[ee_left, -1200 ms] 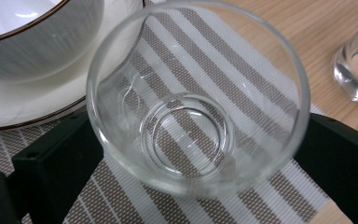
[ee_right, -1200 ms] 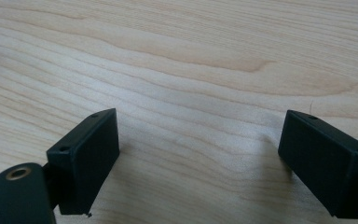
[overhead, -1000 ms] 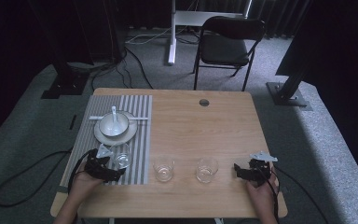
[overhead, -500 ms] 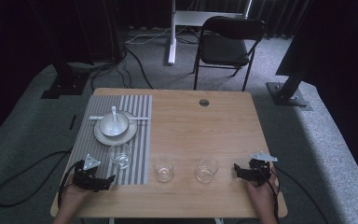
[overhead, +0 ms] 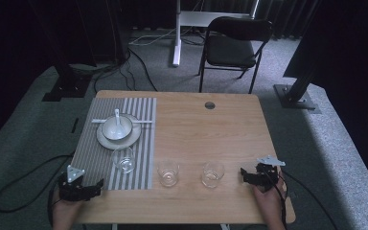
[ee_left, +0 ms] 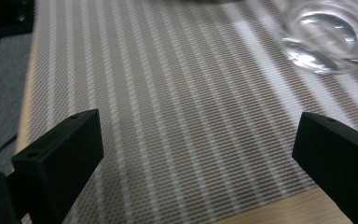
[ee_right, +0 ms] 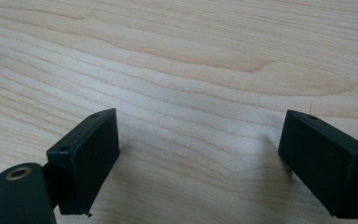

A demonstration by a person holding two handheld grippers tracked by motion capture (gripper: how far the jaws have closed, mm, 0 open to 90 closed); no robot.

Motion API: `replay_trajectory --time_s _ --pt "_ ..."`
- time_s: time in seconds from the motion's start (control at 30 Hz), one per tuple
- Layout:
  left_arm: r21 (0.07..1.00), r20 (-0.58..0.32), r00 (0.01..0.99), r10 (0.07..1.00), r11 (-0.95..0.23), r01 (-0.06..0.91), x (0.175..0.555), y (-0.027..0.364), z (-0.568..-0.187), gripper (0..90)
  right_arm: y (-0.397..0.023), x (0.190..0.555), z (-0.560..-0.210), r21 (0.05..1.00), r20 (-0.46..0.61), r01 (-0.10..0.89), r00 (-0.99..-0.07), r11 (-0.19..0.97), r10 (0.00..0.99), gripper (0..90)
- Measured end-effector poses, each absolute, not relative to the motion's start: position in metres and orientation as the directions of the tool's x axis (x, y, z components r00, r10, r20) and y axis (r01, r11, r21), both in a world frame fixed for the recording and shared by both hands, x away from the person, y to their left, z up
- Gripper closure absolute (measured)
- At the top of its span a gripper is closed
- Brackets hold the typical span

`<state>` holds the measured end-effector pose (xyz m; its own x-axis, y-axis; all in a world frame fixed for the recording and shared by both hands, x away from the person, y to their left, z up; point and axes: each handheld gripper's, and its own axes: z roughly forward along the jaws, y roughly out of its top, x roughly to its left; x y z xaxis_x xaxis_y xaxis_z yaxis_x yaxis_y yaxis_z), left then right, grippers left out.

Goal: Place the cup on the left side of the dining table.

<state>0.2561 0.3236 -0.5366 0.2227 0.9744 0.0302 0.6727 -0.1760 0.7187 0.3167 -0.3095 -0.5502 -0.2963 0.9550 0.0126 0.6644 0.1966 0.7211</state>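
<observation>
Glass on mat: clear, empty, upright tumbler on the striped placemat, just in front of the plate.
Middle glass: clear, empty, upright on bare worktop, just right of the placemat's edge.
Right glass: same kind, upright, near the middle glass, apart from it.
Bowl: white, sits on the plate, with a white spoon in it.

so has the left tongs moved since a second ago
Yes. The left tongs pulled back from the clear glass on the striped placemat toward the table's near left corner, jaws open.
</observation>
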Motion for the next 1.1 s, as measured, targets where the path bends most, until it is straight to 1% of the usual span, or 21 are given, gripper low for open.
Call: replay_trajectory --time_s 0.1,0.2,0.27,0.3,0.37,0.5,0.57,0.6,0.67,0.77,0.97,1.1 --pt "0.718 0.029 0.177 0.984 -0.144 0.681 0.253 0.330 -0.538 2.4 -0.309 0.317 -0.550 0.721 0.012 0.664 -0.296 0.197 0.955 11.8" --pt "0.723 0.034 0.155 0.987 -0.132 0.679 0.250 0.333 -0.538 2.4 -0.309 0.317 -0.550 0.721 0.013 0.664 -0.296 0.196 0.955 11.8" --pt "0.731 0.048 0.131 0.990 -0.124 0.672 0.248 0.335 -0.539 2.4 -0.310 0.317 -0.550 0.721 0.013 0.664 -0.296 0.197 0.955 11.8" --pt "0.728 0.065 0.103 0.993 -0.117 0.676 0.245 0.337 -0.539 2.4 -0.310 0.317 -0.550 0.721 0.012 0.664 -0.296 0.197 0.955 11.8" --pt "0.715 0.080 0.088 0.993 -0.118 0.689 0.244 0.339 -0.541 2.4 -0.309 0.317 -0.550 0.721 0.013 0.664 -0.296 0.197 0.955 11.8" --pt "0.721 0.062 0.086 0.994 -0.104 0.685 0.241 0.342 -0.543 2.4 -0.309 0.317 -0.550 0.721 0.012 0.664 -0.296 0.197 0.955 11.8" --pt "0.720 0.068 0.083 0.994 -0.106 0.686 0.240 0.342 -0.543 2.4 -0.310 0.317 -0.550 0.721 0.012 0.664 -0.296 0.197 0.955 11.8" --pt "0.711 0.088 0.049 0.995 -0.097 0.696 0.239 0.343 -0.544 2.4 -0.309 0.317 -0.550 0.721 0.012 0.664 -0.296 0.197 0.955 11.8" --pt "0.714 0.097 0.032 0.995 -0.093 0.694 0.238 0.344 -0.544 2.4 -0.310 0.317 -0.550 0.721 0.012 0.664 -0.296 0.197 0.955 11.8" --pt "0.713 0.084 -0.016 0.996 -0.049 0.700 0.234 0.351 -0.545 2.5 -0.310 0.317 -0.550 0.721 0.012 0.664 -0.296 0.197 0.955 11.8" --pt "0.717 0.074 -0.013 0.997 -0.044 0.696 0.233 0.353 -0.545 2.5 -0.310 0.317 -0.550 0.721 0.012 0.664 -0.296 0.197 0.955 11.8" --pt "0.712 0.094 -0.008 0.996 -0.061 0.699 0.234 0.351 -0.546 2.5 -0.310 0.317 -0.550 0.721 0.012 0.664 -0.296 0.197 0.955 11.8"
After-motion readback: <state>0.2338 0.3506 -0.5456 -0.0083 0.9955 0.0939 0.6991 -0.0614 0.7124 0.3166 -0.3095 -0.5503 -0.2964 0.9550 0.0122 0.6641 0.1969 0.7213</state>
